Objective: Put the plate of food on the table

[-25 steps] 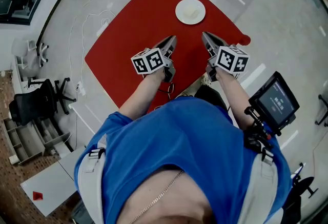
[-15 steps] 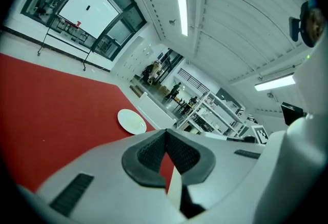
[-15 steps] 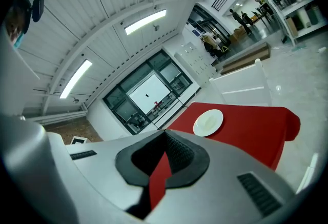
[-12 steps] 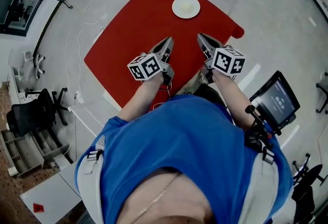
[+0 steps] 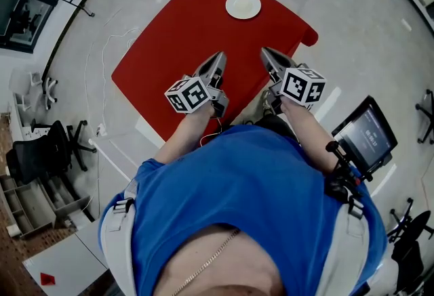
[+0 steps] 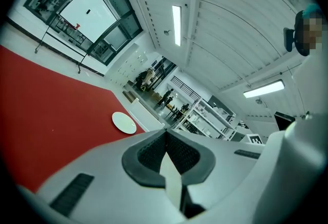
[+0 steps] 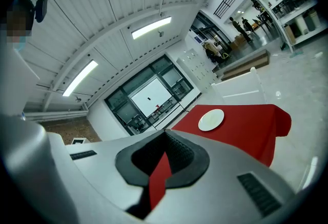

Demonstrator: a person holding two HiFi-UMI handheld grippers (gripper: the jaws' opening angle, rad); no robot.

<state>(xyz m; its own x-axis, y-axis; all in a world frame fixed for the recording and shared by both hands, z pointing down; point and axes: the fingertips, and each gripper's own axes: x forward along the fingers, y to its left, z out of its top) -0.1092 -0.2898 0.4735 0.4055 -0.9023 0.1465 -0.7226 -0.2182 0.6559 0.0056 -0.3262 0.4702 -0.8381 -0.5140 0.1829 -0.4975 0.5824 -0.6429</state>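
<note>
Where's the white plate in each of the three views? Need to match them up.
Head view: plate at top centre, near the far edge of the red table.
Left gripper view: plate left of centre, a little below mid-height, at the far edge of the red surface.
Right gripper view: plate right of centre, a little below mid-height, on the red top.
Shared landmark: the red table itself, visible in all three.

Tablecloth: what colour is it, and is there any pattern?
The tablecloth is plain red with no pattern; the head view shows it best.
</note>
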